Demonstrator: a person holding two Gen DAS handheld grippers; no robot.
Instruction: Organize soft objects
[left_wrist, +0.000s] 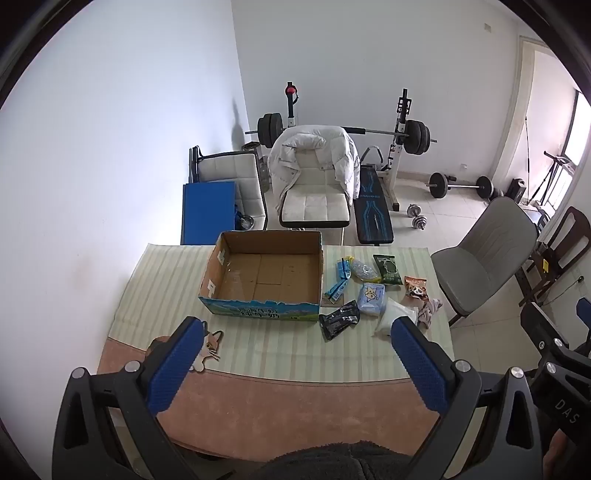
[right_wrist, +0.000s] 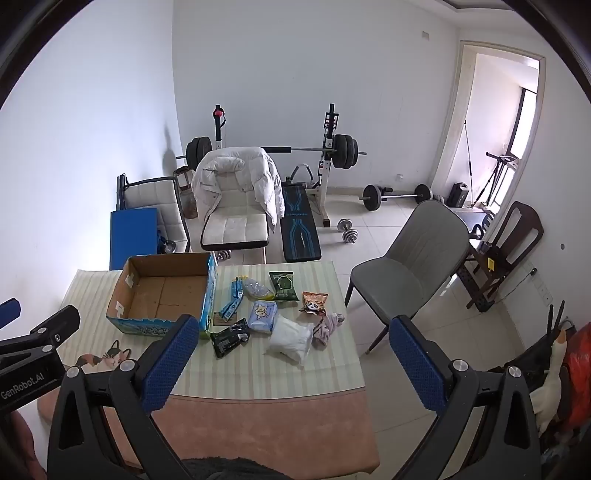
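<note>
Both the left gripper (left_wrist: 295, 365) and right gripper (right_wrist: 291, 363) gape empty; packets (right_wrist: 262, 314) crowd right of the cardboard box (right_wrist: 162, 295), risking double pickups.

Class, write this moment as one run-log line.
stage: start | left gripper: open, empty | right gripper: open, empty | cardboard box: empty | soft packets: on table beside box
</note>
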